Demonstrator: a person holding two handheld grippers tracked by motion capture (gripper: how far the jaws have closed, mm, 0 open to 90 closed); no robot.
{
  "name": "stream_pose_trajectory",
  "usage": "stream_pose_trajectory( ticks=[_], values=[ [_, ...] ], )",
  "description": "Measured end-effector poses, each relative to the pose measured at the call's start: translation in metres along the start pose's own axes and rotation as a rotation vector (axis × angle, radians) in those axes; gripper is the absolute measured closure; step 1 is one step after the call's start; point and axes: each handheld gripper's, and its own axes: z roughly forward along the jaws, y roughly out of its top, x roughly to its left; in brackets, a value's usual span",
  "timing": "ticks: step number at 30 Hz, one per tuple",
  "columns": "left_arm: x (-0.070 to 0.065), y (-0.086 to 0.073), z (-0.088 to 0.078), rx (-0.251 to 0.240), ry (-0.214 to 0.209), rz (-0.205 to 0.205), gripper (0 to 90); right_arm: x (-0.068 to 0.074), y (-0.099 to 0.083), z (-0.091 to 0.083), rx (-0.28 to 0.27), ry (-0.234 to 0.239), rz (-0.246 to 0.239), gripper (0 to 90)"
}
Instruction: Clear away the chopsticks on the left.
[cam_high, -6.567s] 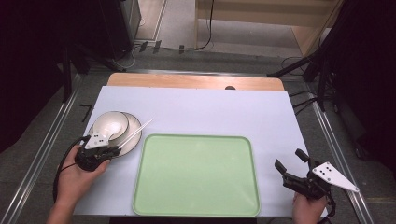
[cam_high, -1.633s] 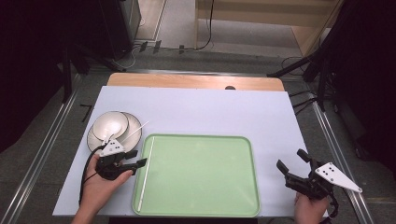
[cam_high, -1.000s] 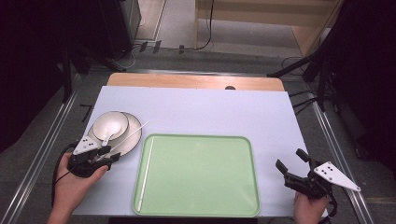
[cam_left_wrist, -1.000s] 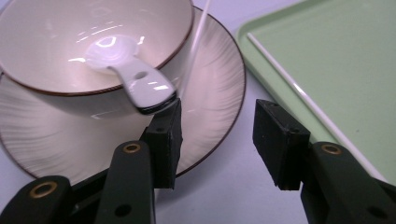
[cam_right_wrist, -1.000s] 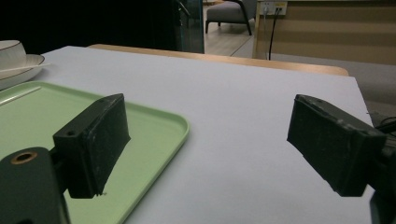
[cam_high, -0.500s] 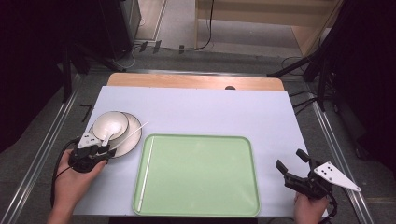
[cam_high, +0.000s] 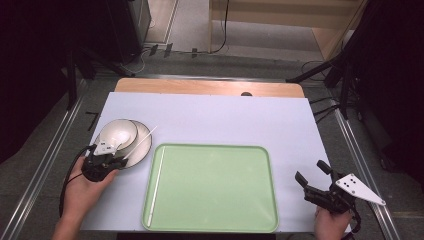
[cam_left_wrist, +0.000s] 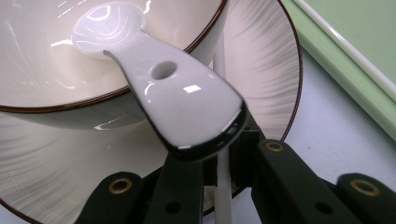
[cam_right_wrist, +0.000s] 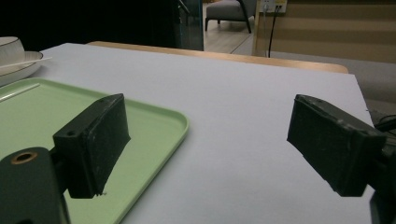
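Even overhead light brightens the table (cam_high: 210, 112) while its surroundings fall dark. Glare spots gleam on the spoon (cam_left_wrist: 182, 100) and bowl (cam_left_wrist: 46, 70); nearby jaws blur softly.

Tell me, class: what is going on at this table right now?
A person works with a gripper in each hand. The left gripper is shut on the handle of a white spoon whose scoop lies in the bowl, which sits on a plate with a chopstick across it. The right gripper hangs open beside the green tray, where another chopstick lies.
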Motion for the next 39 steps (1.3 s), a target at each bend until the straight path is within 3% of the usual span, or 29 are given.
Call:
stream_pose_trajectory(
  ticks=[8,17,24,31,39],
  values=[
    [-0.014,0.002,-0.015,-0.044,-0.02,0.02,84.4,0.0,0.0,0.0,-0.002,-0.001,0.002,12.8],
    [-0.058,0.008,-0.026,-0.079,-0.082,-0.001,84.4,0.0,0.001,-0.001,-0.008,0.003,0.002,12.8],
    [-0.095,0.014,-0.013,-0.06,-0.132,0.015,84.3,0.0,0.002,-0.001,-0.013,0.002,0.001,12.8],
    [-0.133,0.018,0.008,-0.039,-0.193,-0.002,84.3,-0.001,0.002,-0.002,-0.014,0.003,0.002,12.8],
    [-0.161,0.015,0.026,0.007,-0.217,-0.018,84.1,-0.001,0.002,-0.002,-0.015,0.004,0.0,12.8]
  ],
)
